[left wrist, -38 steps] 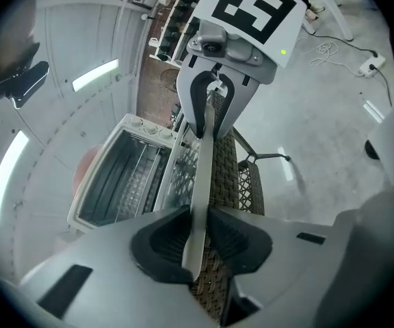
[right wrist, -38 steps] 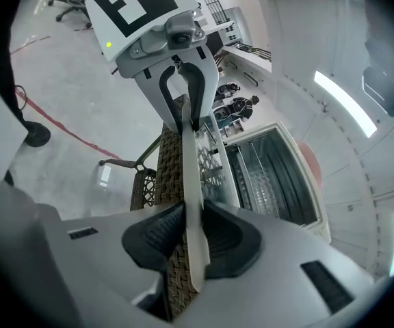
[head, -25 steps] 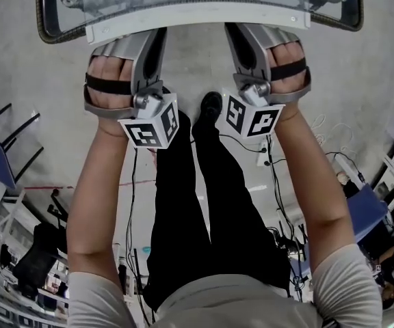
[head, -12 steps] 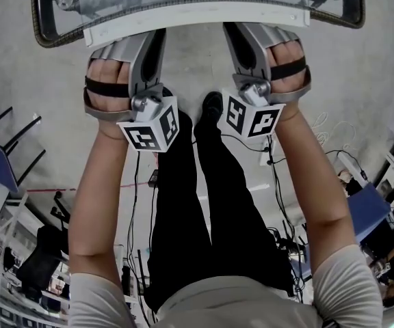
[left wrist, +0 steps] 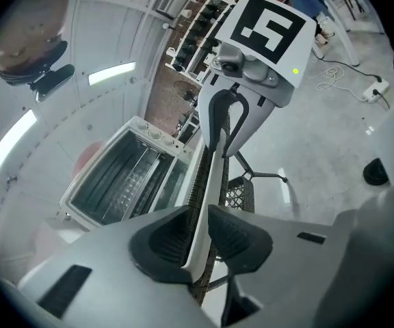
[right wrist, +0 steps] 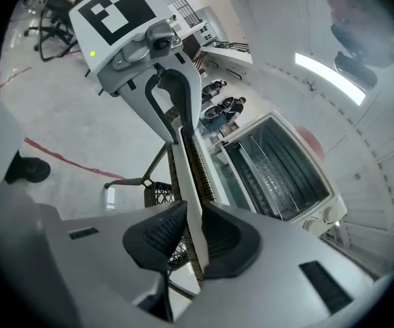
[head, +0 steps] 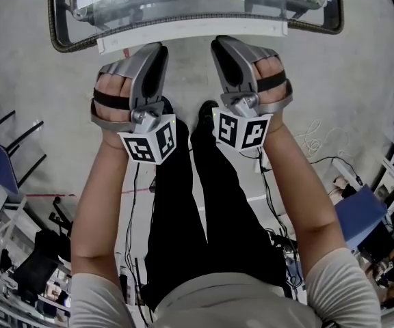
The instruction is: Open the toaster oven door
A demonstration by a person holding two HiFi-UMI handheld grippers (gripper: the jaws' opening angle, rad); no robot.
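While the toaster oven (left wrist: pixel 142 128) is sitting on a dark woven stand (head: pixel 57 34), its glass door (head: pixel 197 9) is lying swung down toward the person, leaving the cavity showing. A wire rack (left wrist: pixel 115 183) is sitting across the inside of that dark cavity; what else it is holding is too dim to make out. Along the door's near edge, the white handle bar (head: pixel 190 34) is running sideways, and both tools are gripping it. The left gripper (left wrist: pixel 198 234) is pressing its ribbed pads on the bar from either side, jaws standing only partly apart. Just beside it, the right gripper (right wrist: pixel 193 234) is closing on the same bar, its pads touching the white strip.
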